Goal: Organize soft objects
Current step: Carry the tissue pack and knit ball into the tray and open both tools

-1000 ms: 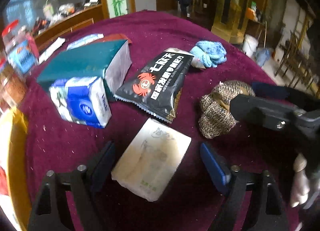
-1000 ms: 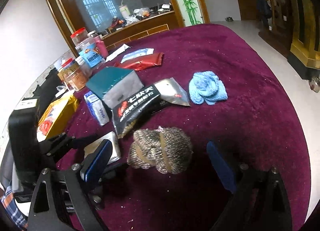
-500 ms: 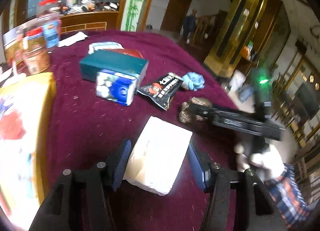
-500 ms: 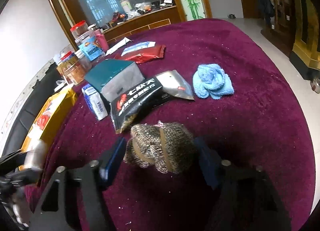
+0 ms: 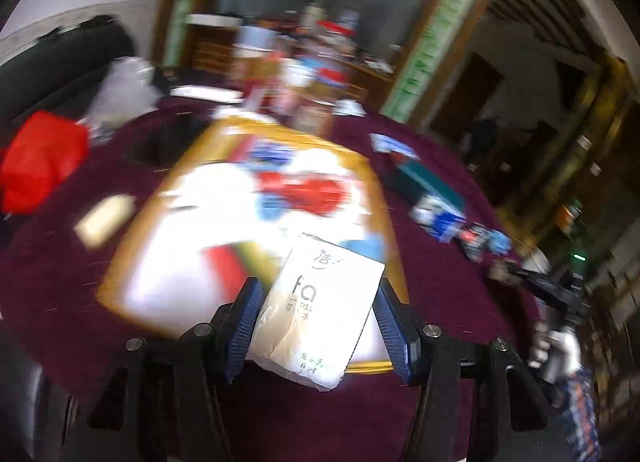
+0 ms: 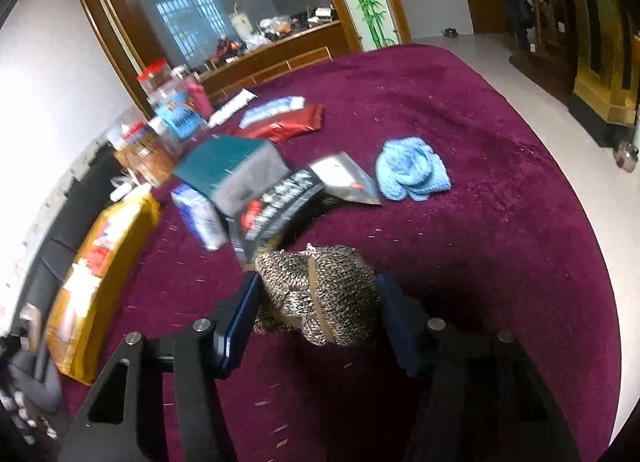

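Observation:
My left gripper [image 5: 316,320] is shut on a cream tissue pack [image 5: 318,310] and holds it lifted over the near edge of a big yellow-edged package [image 5: 248,222]. The left wrist view is blurred by motion. My right gripper [image 6: 316,312] is shut on a brown knitted bundle [image 6: 320,294] tied with a tan band, held just above the maroon tablecloth [image 6: 500,262]. A light blue knitted cloth [image 6: 412,170] lies further back on the table.
A black snack bag [image 6: 276,210], silver pouch [image 6: 344,182], teal box [image 6: 228,170], blue tissue pack [image 6: 200,218], red pouch [image 6: 288,126] and jars [image 6: 168,114] crowd the table's left. A red bag [image 5: 40,160] lies far left. The table edge curves on the right.
My left gripper closed on the tissue pack, lifted it and swung left over the yellow package. My right gripper closed on the knitted bundle and raised it slightly.

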### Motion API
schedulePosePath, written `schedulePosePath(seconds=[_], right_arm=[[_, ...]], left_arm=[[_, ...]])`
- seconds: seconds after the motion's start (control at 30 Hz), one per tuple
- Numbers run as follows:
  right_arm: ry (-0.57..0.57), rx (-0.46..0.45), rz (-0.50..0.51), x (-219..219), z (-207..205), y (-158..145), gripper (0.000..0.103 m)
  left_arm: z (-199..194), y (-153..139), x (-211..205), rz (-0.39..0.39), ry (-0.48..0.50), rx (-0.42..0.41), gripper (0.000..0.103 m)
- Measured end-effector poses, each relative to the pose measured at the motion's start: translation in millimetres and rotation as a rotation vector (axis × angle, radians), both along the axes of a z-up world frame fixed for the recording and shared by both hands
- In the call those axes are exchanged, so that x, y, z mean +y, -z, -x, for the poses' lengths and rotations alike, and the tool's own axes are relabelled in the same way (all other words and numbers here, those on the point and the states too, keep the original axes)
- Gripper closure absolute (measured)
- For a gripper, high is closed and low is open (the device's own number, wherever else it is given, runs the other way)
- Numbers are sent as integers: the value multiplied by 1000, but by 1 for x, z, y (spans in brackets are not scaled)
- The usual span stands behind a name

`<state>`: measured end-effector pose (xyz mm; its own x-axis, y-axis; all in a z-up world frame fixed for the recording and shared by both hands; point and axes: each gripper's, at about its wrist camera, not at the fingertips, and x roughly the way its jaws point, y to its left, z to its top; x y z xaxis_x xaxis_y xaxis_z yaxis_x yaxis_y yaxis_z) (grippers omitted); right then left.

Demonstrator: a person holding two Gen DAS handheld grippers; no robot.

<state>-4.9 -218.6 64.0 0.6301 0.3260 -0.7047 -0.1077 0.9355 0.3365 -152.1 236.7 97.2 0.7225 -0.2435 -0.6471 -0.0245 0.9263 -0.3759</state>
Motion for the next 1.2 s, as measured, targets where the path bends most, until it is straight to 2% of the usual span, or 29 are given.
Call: schedulePosePath(seconds=[0.2, 0.5, 0.63, 0.7, 0.77, 0.87, 1.0, 1.1, 1.2], right_arm=[[-110, -47, 5, 48, 20, -44, 45], [-386, -34, 4, 184, 39, -65, 45], [-501, -6, 32, 248, 49, -62, 45], [-563, 11, 54, 279, 55, -57, 45], [-612, 25, 88, 304, 61, -52, 45], [-682, 49, 180, 341, 69, -36, 44], [-711, 84, 283, 368, 72, -12, 44], [-692, 71, 330, 374, 70, -5, 43], [-683, 75, 335, 374, 68, -4, 42]], left_arm=[[0, 24, 61, -27, -126, 72, 43], [-40, 49, 80, -91, -134, 128, 38], [-48, 57, 84, -50, -123, 139, 32], [-40, 54, 84, -13, -133, 116, 30], [-25, 49, 87, 56, -146, 85, 26], [-2, 38, 91, 114, -173, 32, 20], [25, 28, 99, 167, -219, -22, 14], [32, 24, 101, 165, -229, -31, 13], [36, 20, 101, 154, -231, -42, 11]])
